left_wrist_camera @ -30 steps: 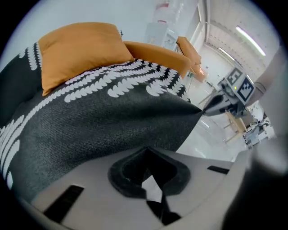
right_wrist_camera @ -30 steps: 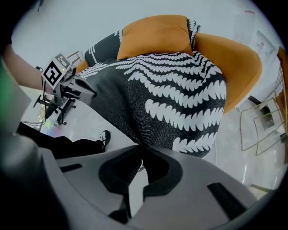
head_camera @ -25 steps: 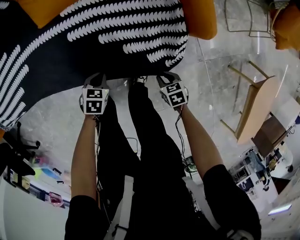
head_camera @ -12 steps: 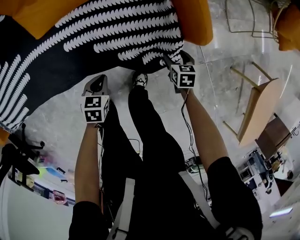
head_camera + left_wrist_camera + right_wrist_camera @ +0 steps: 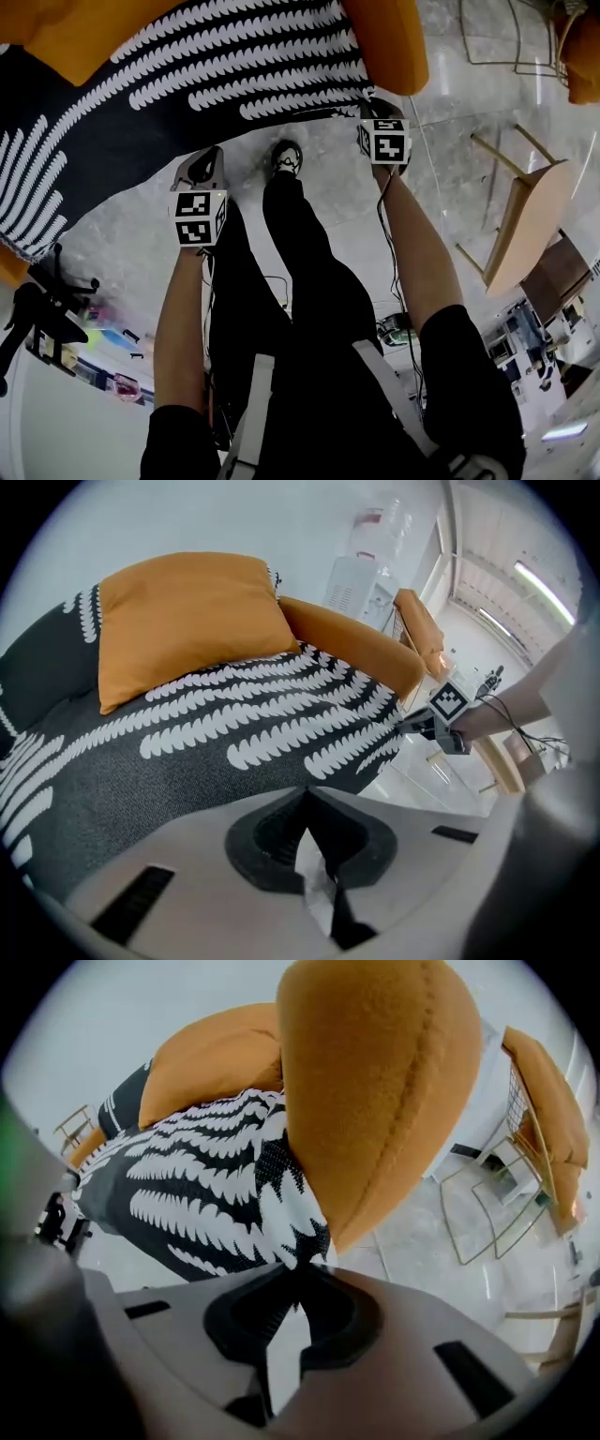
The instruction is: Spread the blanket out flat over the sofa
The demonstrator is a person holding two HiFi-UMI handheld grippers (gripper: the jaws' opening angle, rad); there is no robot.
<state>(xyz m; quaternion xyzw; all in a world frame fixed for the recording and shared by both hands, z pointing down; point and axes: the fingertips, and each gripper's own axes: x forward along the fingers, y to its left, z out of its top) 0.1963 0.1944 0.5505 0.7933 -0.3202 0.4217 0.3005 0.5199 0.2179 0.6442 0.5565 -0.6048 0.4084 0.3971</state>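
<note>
A black blanket (image 5: 187, 84) with white leaf rows lies over the orange sofa (image 5: 389, 37). It covers the seat and hangs over the front edge. My right gripper (image 5: 371, 109) is at the blanket's front right corner, beside the orange armrest (image 5: 375, 1082). Its jaws are closing, and in the right gripper view (image 5: 298, 1281) the corner of the blanket (image 5: 281, 1222) runs down between them, pinched. My left gripper (image 5: 203, 159) hangs just short of the hanging edge over the floor. It is shut and holds nothing (image 5: 307, 794). An orange cushion (image 5: 187, 621) rests on the blanket (image 5: 234, 752).
The person's legs and a shoe (image 5: 286, 155) stand between the two grippers. A wooden chair (image 5: 525, 216) is on the right, and a wire-frame chair (image 5: 497, 37) is beyond it. A dark office-chair base (image 5: 37, 309) sits at the left. The floor is grey tile.
My right gripper has moved up and right along the blanket's edge to the corner by the armrest. My left gripper has come off the edge and drawn slightly back.
</note>
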